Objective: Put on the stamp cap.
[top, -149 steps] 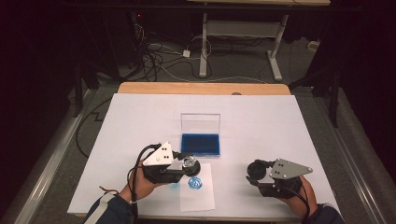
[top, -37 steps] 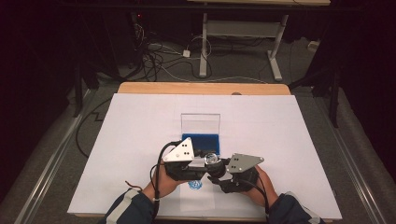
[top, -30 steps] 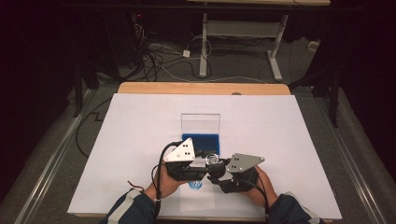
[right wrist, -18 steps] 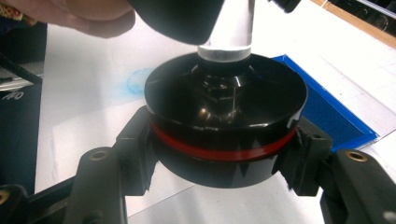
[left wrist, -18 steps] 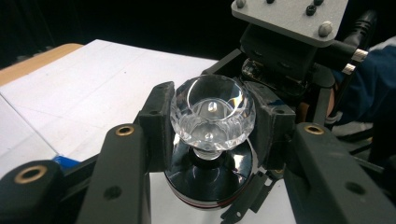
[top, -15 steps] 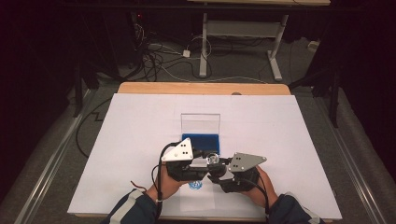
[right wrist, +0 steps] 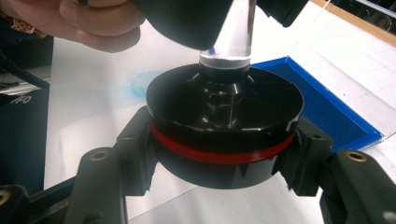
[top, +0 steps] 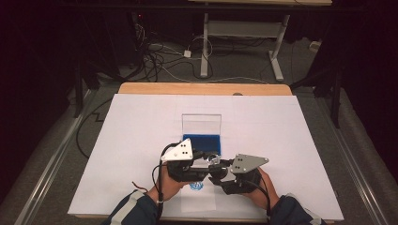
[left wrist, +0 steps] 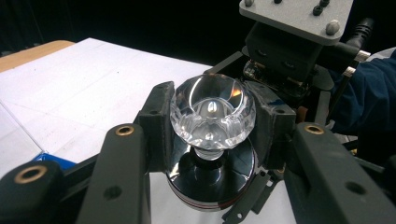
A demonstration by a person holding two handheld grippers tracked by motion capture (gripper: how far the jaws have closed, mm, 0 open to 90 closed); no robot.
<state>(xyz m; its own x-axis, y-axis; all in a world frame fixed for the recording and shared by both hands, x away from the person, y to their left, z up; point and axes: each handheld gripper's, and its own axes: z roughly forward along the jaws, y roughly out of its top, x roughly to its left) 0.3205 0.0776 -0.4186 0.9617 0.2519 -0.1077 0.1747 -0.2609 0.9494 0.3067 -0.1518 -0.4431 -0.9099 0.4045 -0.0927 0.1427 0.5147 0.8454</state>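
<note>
From the high view I see my two grippers meeting over the near middle of the white paper-covered table point(top: 141, 136): the left gripper point(top: 202, 158) and the right gripper point(top: 217, 172) point at each other, forearms in dark sleeves coming up from the bottom edge. Between them sits one stamp point(top: 213, 161), small and glinting here. Just beyond stands one blue ink pad case point(top: 202, 138) with its clear lid raised upright, and a blue round print point(top: 195, 186) marks the paper below the grippers.

In the left gripper view, my left gripper point(left wrist: 211, 123) is clamped on the stamp's faceted clear knob point(left wrist: 212, 114) (glass or acrylic, I cannot tell which), above its glossy black round base point(left wrist: 210, 179).

In the right gripper view, my right gripper point(right wrist: 223, 140) grips that black base point(right wrist: 223, 116), ringed by one red band point(right wrist: 219, 151).
</note>
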